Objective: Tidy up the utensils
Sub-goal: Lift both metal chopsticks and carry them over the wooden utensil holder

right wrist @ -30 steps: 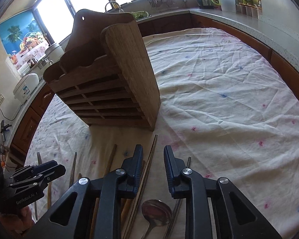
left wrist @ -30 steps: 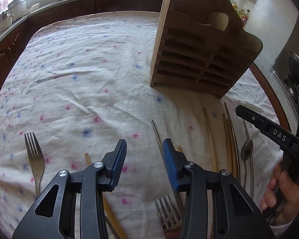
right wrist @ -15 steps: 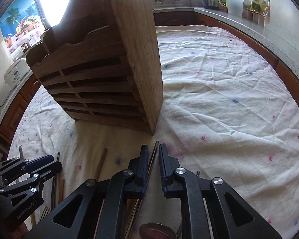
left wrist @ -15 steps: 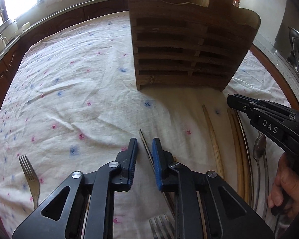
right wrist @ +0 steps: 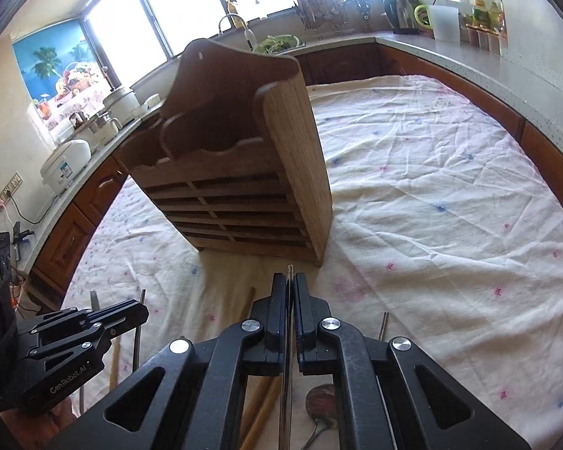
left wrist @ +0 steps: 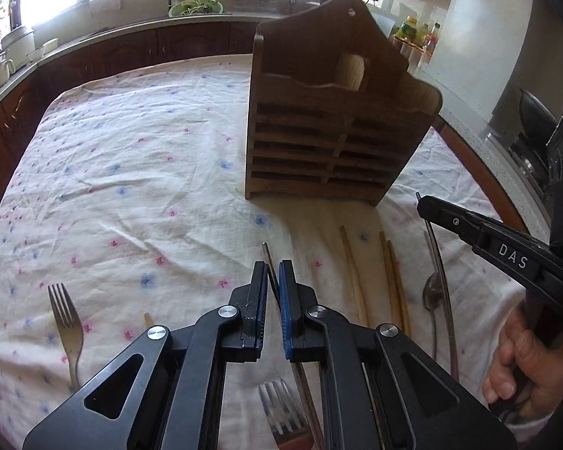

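Kitchen table cloth is holding scattered utensils. The left gripper and the right gripper are each pinching one thin metal chopstick, lifting. Next they likely need tipping into the wooden holder.

Bright windows, dark cabinets, seemingly kitchen.

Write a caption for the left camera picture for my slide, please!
Left tool shut on a metal chopstick, facing the wooden utensil holder on a flowered tablecloth.

left gripper: jaws clamped, angled down | right gripper: jaws clamped, angled down
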Action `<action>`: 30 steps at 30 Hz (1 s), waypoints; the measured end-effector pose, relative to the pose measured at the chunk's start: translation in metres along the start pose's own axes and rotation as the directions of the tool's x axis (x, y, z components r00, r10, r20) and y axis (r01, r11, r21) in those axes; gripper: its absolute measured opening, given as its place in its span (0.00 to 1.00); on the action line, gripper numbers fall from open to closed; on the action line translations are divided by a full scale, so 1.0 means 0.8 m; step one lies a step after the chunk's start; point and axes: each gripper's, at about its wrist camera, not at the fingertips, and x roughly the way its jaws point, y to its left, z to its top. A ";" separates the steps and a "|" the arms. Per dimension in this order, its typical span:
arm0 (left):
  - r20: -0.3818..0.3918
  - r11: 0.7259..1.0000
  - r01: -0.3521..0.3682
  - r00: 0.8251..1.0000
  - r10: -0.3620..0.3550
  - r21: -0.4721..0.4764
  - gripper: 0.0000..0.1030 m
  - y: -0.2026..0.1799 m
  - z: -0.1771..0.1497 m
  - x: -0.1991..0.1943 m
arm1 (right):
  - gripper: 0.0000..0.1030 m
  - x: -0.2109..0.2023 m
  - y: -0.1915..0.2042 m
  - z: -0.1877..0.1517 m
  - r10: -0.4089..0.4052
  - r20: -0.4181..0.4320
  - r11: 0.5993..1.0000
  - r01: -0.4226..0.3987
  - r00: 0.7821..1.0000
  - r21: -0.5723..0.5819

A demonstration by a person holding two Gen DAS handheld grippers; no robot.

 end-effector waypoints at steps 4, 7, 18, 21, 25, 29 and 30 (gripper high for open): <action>0.069 0.999 0.043 0.997 -0.042 -0.019 0.05 0.004 0.001 -0.044 | 0.04 -0.038 0.014 0.008 0.031 0.064 0.999 -0.031 0.997 -0.010; 0.117 0.998 0.064 0.991 -0.061 -0.019 0.05 0.002 0.001 -0.076 | 0.04 -0.067 0.023 0.012 0.052 0.116 0.999 -0.050 0.992 -0.014; 0.271 0.993 0.118 0.956 -0.111 -0.009 0.04 0.003 -0.010 -0.178 | 0.04 -0.163 0.043 0.018 0.099 0.268 0.995 -0.086 0.958 -0.059; 0.311 0.993 0.117 0.944 -0.109 -0.007 0.03 0.004 -0.008 -0.198 | 0.04 -0.179 0.046 0.022 0.106 0.298 0.994 -0.090 0.949 -0.067; 0.346 0.993 0.115 0.932 -0.104 -0.012 0.03 0.007 -0.005 -0.212 | 0.04 -0.189 0.052 0.027 0.108 0.320 0.993 -0.087 0.941 -0.079; 0.362 0.993 0.114 0.927 -0.098 -0.021 0.03 0.012 -0.002 -0.217 | 0.04 -0.192 0.054 0.028 0.115 0.327 0.992 -0.092 0.938 -0.085; 0.367 0.993 0.112 0.925 -0.096 -0.024 0.03 0.013 -0.002 -0.218 | 0.04 -0.192 0.054 0.028 0.117 0.327 0.992 -0.094 0.938 -0.085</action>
